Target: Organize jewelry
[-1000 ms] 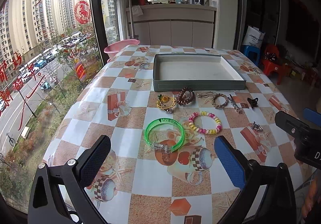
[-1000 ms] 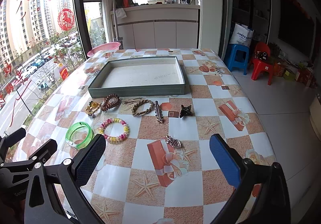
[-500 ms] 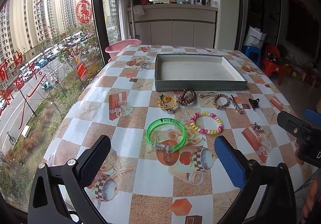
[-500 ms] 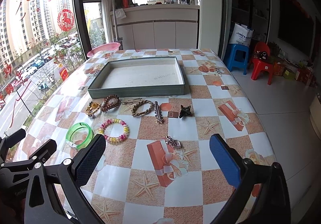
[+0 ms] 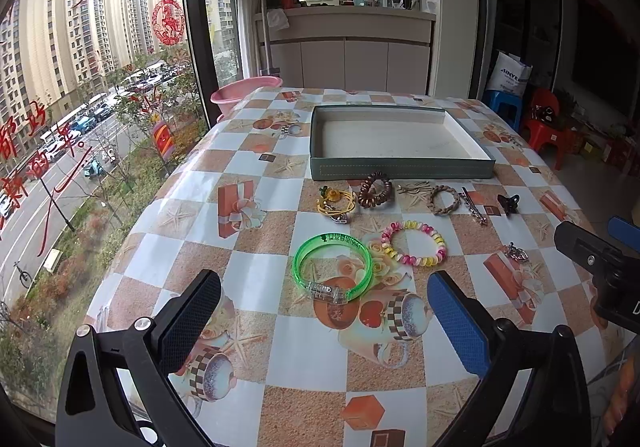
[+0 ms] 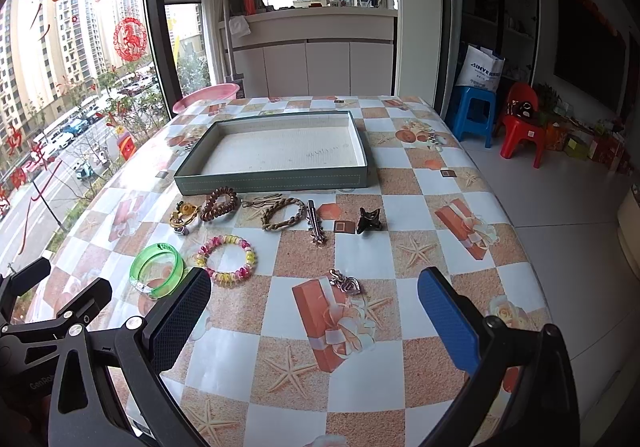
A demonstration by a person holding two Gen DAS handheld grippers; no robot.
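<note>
Left wrist view: left gripper fingers spread, empty, above tabletop; green bangle flat just ahead, near tray. Probably light, stiff, slick; best pinched across rim. Right gripper likewise spread, empty

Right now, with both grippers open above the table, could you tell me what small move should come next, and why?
Probably lower the left gripper onto the green bangle. It lies flat between the open fingers, nearest of all the pieces, and the box beyond holds nothing yet. The right gripper is open too.
</note>
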